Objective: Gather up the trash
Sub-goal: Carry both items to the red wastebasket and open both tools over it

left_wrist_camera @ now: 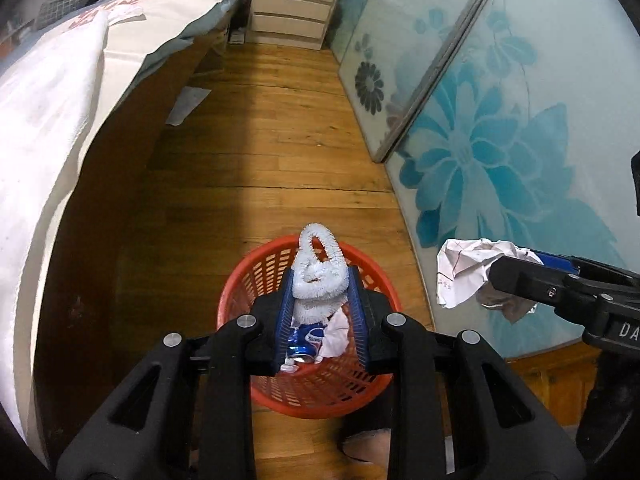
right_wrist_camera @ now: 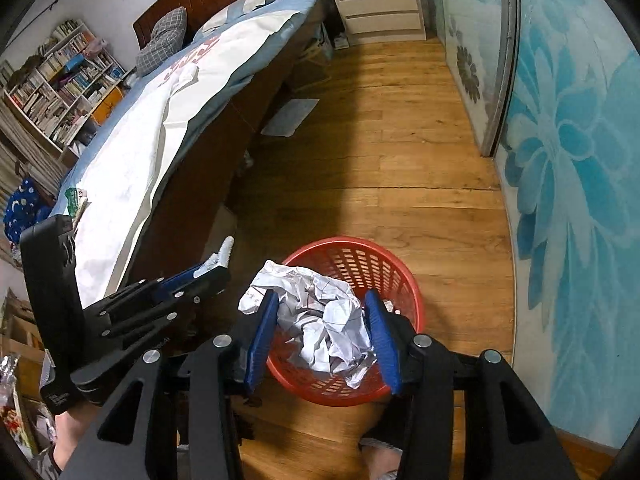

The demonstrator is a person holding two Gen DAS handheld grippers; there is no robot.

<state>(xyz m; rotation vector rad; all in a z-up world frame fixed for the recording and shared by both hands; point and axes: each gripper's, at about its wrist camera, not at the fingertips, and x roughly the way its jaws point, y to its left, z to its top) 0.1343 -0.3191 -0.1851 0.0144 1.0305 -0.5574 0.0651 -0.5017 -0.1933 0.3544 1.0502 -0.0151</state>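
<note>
Bedroom floor | left gripper (left_wrist_camera: 322, 280) clamps fuzzy loop (left_wrist_camera: 318, 268) | right gripper (right_wrist_camera: 322, 334) clamps crumpled paper (right_wrist_camera: 316, 312)

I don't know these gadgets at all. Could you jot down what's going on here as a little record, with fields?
Place: bedroom, wooden floor, bed alongside
Left gripper: shut on a white fuzzy loop, held over the bin
Right gripper: shut on crumpled paper, also above the bin
Bin: red basket on the floor
Already in bin: blue can, some paper
Still on floor: flat sheet near the bed
</note>
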